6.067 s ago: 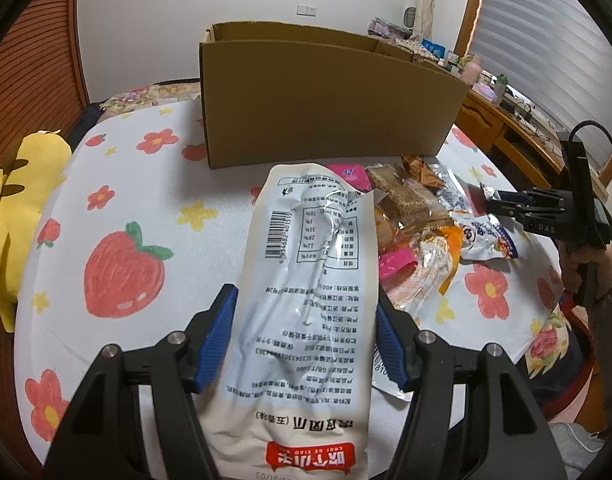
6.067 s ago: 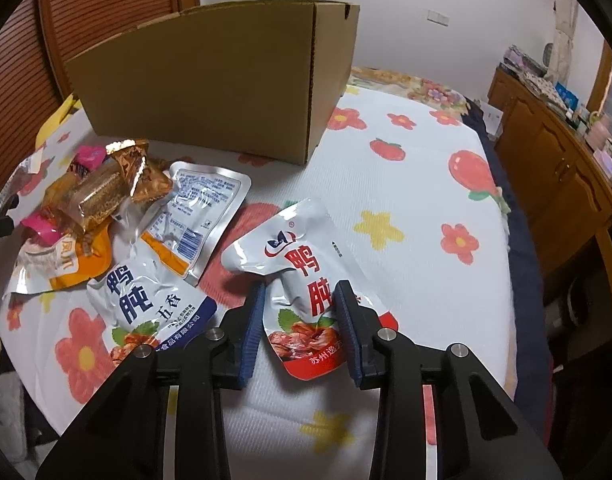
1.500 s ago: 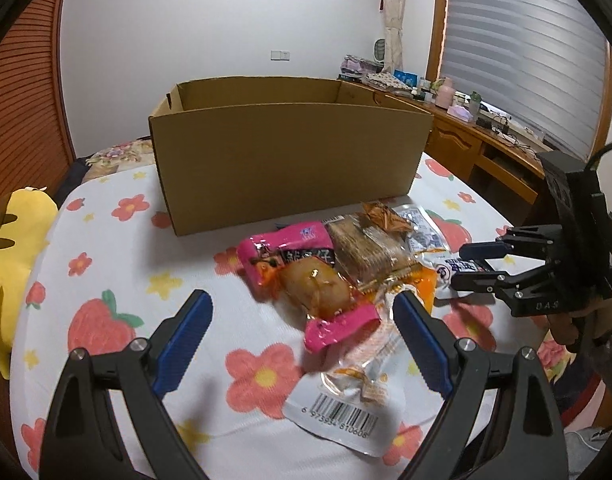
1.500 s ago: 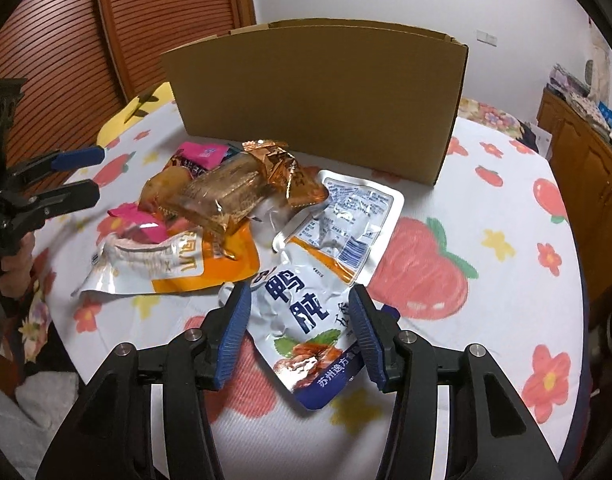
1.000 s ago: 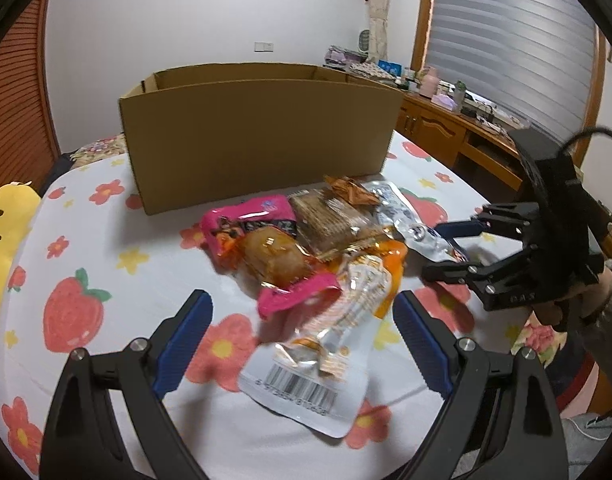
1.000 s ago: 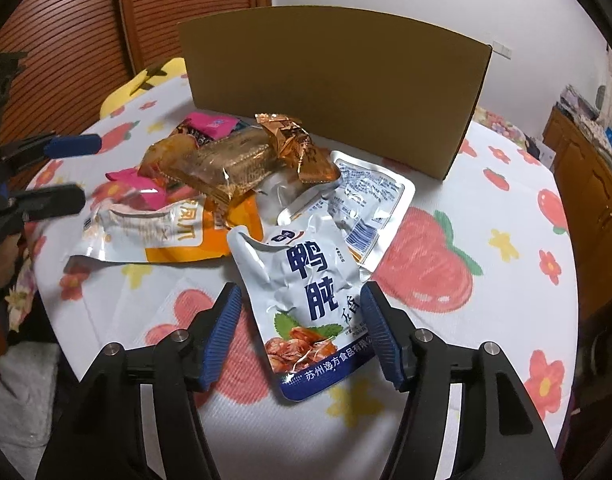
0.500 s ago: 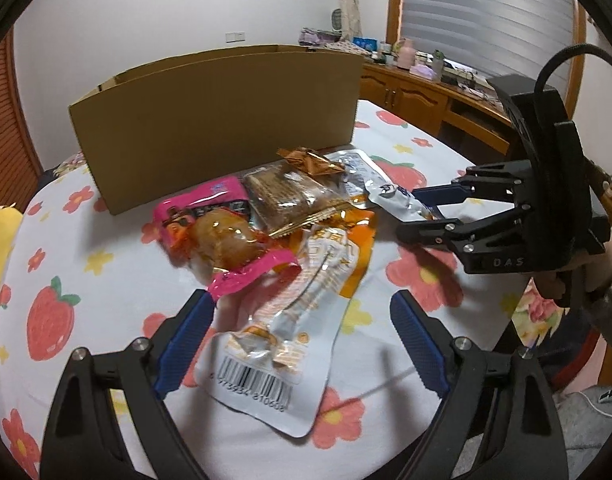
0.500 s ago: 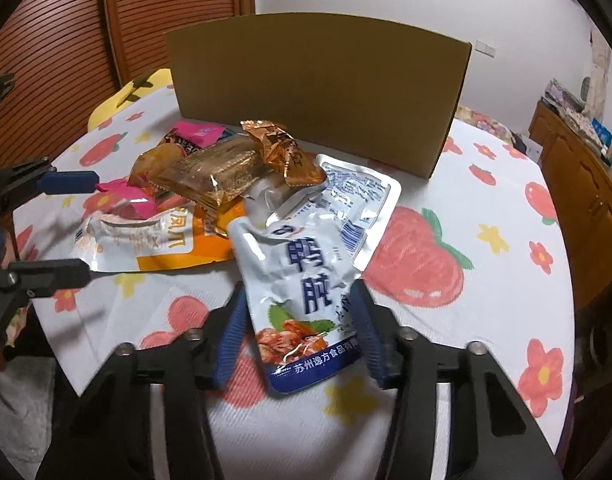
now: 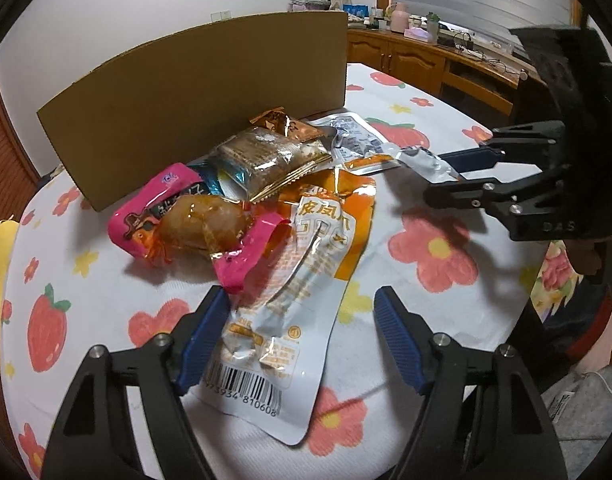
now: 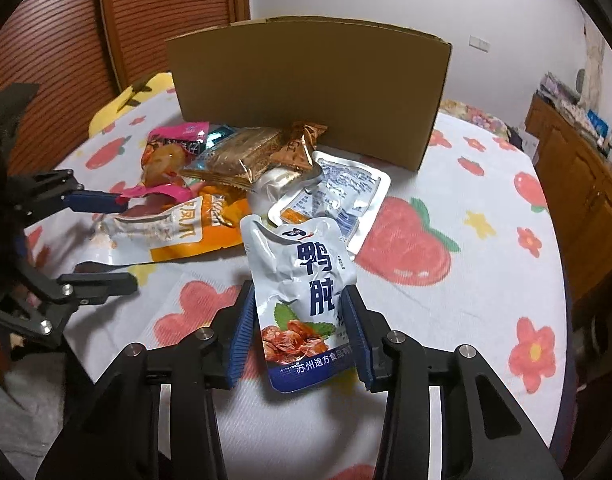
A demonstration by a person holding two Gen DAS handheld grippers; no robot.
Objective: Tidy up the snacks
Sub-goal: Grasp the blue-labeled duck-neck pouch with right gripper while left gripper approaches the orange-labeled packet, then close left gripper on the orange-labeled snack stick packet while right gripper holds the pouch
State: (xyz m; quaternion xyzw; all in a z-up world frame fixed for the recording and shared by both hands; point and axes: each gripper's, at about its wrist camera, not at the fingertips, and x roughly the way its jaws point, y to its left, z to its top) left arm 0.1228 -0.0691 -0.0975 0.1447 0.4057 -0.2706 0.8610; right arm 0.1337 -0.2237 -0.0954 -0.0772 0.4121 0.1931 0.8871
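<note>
Right gripper pinches the silver pouch; left gripper, spread, apparently straddles the orange pouch.

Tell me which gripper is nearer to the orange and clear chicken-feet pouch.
Left. The left gripper is open with its fingers on either side of the orange pouch. The right gripper is shut on the white and blue pouch, off to the orange pouch's side.
</note>
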